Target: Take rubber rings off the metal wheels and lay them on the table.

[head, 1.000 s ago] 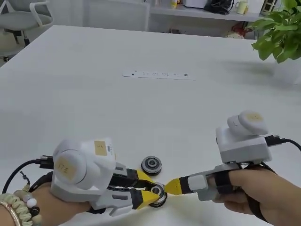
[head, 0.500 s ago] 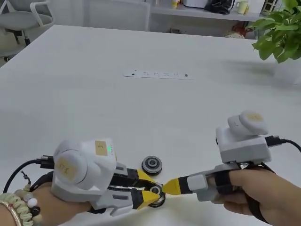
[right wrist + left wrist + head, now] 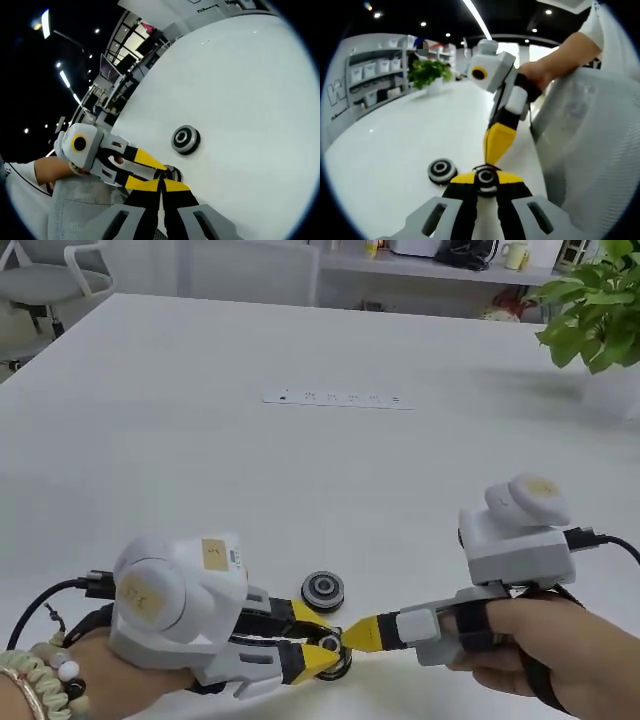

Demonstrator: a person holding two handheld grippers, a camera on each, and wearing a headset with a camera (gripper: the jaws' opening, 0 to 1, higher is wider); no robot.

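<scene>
Two grippers are seen meeting at one small wheel, low and central in the head view.

- Table (image 3: 300, 470): white, wide, taken up mostly by bare surface.
- Plant (image 3: 590, 305): green leaves at the far right edge, well apart from the work.
- Left gripper (image 3: 322, 648): held low at the near edge, pointed right. Its yellow jaws are closed on the clamped wheel (image 3: 486, 177), one tip on each side, as seen in the left gripper view.
- Right gripper (image 3: 352, 637): brought in from the right, pointed left. Its jaws are pressed tip to tip in the right gripper view (image 3: 160, 184), and the tips are set against the upper rim of the clamped wheel. Whether rubber is pinched between them cannot be told.
- Power strip (image 3: 338, 398): a flat white bar lying mid-table, far beyond the grippers.
- Loose wheel (image 3: 323, 590): laid flat on the table just beyond the jaw tips, near the clamped wheel but not touching it or either gripper. A metal hub is shown at its centre, and a dark outer band (image 3: 442, 181) is still seated around it.
- Clamped wheel, head view (image 3: 343, 660): mostly hidden by the yellow tips, at or just above the table surface; contact with the table cannot be judged.
</scene>
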